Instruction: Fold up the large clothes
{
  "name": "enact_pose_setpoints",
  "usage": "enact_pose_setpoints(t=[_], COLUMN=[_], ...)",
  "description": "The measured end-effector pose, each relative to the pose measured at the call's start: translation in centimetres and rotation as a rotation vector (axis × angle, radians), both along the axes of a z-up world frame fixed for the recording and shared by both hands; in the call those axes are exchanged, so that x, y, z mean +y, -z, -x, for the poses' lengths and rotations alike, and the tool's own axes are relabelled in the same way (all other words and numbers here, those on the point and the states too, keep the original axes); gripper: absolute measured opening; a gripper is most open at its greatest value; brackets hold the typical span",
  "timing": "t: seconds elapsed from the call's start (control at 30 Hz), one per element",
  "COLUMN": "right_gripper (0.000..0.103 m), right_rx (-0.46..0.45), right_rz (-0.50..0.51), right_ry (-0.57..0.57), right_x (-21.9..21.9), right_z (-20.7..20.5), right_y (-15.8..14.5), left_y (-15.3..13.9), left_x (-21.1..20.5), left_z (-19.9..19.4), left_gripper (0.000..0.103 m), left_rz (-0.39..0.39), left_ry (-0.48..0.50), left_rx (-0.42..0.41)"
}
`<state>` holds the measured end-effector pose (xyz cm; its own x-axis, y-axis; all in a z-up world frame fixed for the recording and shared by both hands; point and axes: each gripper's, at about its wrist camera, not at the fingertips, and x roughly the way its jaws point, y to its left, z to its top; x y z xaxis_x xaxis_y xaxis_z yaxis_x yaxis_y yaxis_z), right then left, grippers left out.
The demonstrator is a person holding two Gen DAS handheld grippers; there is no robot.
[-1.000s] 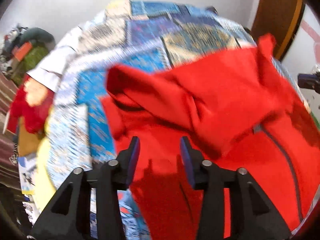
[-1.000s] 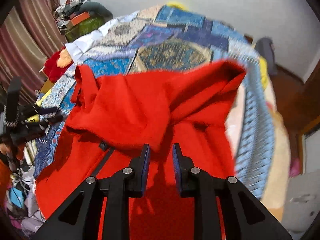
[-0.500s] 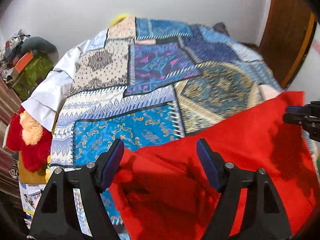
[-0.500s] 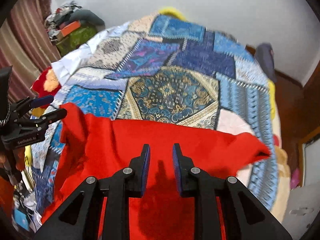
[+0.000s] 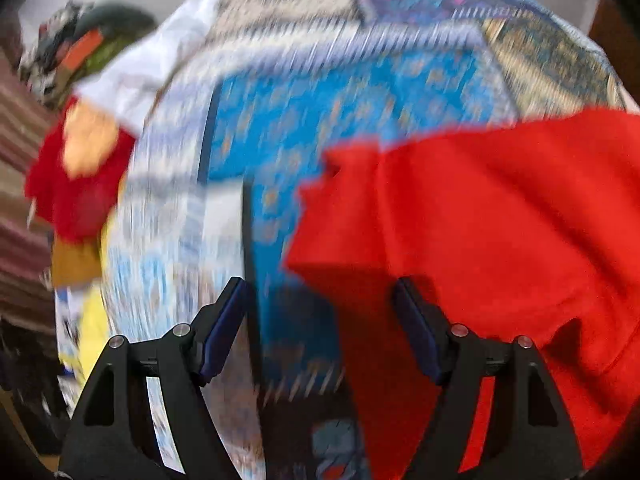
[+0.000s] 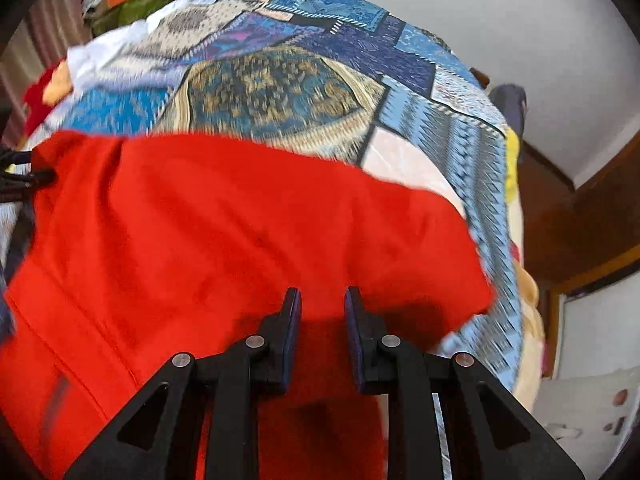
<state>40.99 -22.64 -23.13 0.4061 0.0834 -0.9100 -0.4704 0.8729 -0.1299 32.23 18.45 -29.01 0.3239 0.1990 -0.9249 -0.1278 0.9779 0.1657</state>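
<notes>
A large red garment (image 6: pixel 240 240) lies spread on a bed covered by a blue patchwork quilt (image 6: pixel 272 92). In the left wrist view the garment (image 5: pixel 480 220) fills the right half, its left edge ragged over the quilt (image 5: pixel 320 120). My left gripper (image 5: pixel 320 312) is wide open and empty, just past the garment's left edge. My right gripper (image 6: pixel 322 308) hovers over the garment's near part with its jaws a small gap apart and nothing between them. The left gripper's tip (image 6: pixel 24 176) shows at the garment's far-left corner in the right wrist view.
A red and orange plush toy (image 5: pixel 80 168) and a white cloth (image 5: pixel 144 76) lie at the bed's left side. A pile of clothes (image 5: pixel 88 44) sits at the back left. A brown wooden door frame (image 6: pixel 580 220) stands to the right. The left wrist view is motion-blurred.
The bunched garment has dropped and now lies flat on the quilt. My left gripper has opened wide and swung left off the garment. My right gripper has lowered toward the cloth.
</notes>
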Motion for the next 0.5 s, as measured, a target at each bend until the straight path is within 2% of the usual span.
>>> enact_pose_setpoints(t=[0.13,0.23,0.37,0.5], right_gripper=[0.018,0.018,0.018,0.018], right_rx=[0.011,-0.005,-0.031,-0.075], right_rz=[0.039,0.063,-0.031,-0.11], right_ry=[0.025,0.063,0.086,0.048], right_x=[-1.8,-2.8,-3.1,-1.0], right_z=[1.7,2.5,3.5,4.7], right_y=[0.1,-1.0,-4.4,-7.3], left_y=[-0.4,-2.2,-6.7,-9.7], left_x=[-0.6,-1.6,-3.8,-6.1], left_z=[3.5,4.9,5.4,3.7], left_gripper=[0.074,0.074,0.075,0.083], left_rz=[-0.032,-0.026,-0.004,0.042], left_ry=[0.031,0.057,0.097,0.121], left_rx=[-0.026,-0.049,-0.156,-0.236])
